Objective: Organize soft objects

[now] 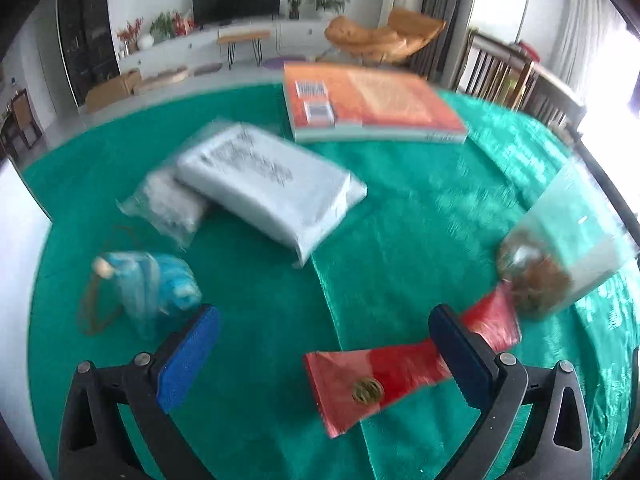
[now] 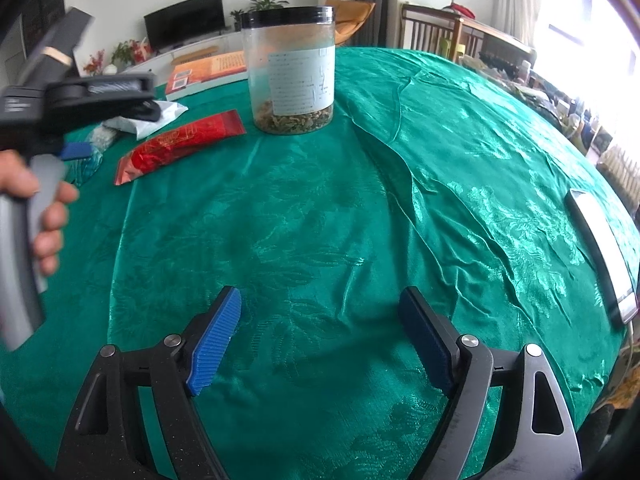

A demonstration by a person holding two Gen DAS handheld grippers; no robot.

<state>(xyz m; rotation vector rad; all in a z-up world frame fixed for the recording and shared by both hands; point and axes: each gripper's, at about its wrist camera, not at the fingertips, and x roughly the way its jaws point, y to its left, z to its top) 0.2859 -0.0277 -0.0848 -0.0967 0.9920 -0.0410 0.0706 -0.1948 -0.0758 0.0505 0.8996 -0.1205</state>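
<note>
Glossy red foil pouch (image 1: 384, 376) lies flat on satin green cloth (image 1: 400, 208), partly between the left gripper's (image 1: 324, 356) spread, empty jaws; the right gripper (image 2: 320, 340) likewise gapes, well apart from it.

Left gripper (image 1: 324, 332) and right gripper (image 2: 320, 320): each a pair of black, angular linkage arms with triangular cut-outs, joined by round silver pivot screws (two visible per side). Each finger ends in a blue pad (image 2: 216, 342); the pad to one side of the tongs shows fine ribbing, its partner appears darker, seen edge-on. From the right wrist view, the left tool shows a black body, a grey handle (image 2: 20, 264) and a bare hand (image 2: 44, 220).
</note>
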